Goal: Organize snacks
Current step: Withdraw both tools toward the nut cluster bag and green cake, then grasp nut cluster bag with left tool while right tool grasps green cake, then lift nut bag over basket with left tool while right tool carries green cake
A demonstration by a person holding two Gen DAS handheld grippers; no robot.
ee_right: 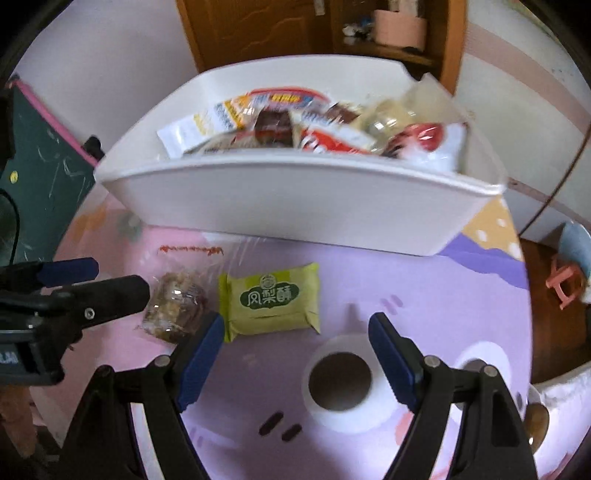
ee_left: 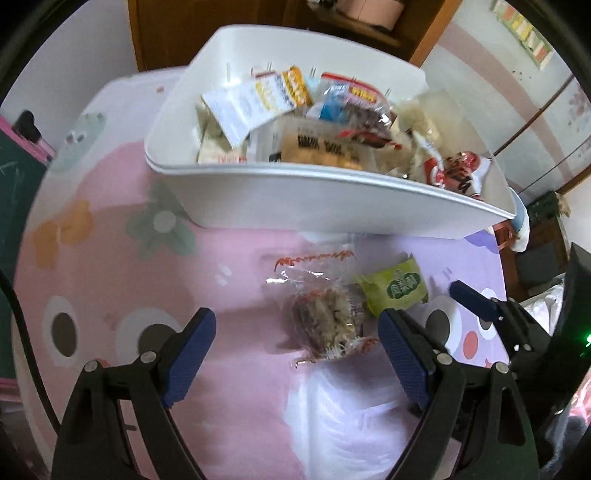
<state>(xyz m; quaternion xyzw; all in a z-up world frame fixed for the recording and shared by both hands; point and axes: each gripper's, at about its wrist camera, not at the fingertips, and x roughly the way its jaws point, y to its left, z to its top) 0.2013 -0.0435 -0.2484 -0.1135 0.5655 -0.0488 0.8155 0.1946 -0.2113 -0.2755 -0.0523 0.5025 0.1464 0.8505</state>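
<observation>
A white bin (ee_left: 332,199) heaped with wrapped snacks stands at the far side of the table, and shows again in the right wrist view (ee_right: 295,206). In front of it lie two loose snacks: a clear-wrapped brown nut cake (ee_left: 325,321) (ee_right: 175,310) and a green pastry packet (ee_left: 393,288) (ee_right: 271,299). My left gripper (ee_left: 297,315) is open just above the nut cake, which lies between its fingers without touching them. My right gripper (ee_right: 297,321) is open, its left pad beside the green packet's near corner. The left gripper (ee_right: 122,278) also reaches in from the left.
A pink and purple cartoon mat (ee_right: 424,288) covers the table, whose edge curves down the right side. A green chalkboard (ee_right: 44,177) stands at the left and a wooden cabinet (ee_right: 258,26) behind the bin. A white plastic bag (ee_left: 351,424) lies near me.
</observation>
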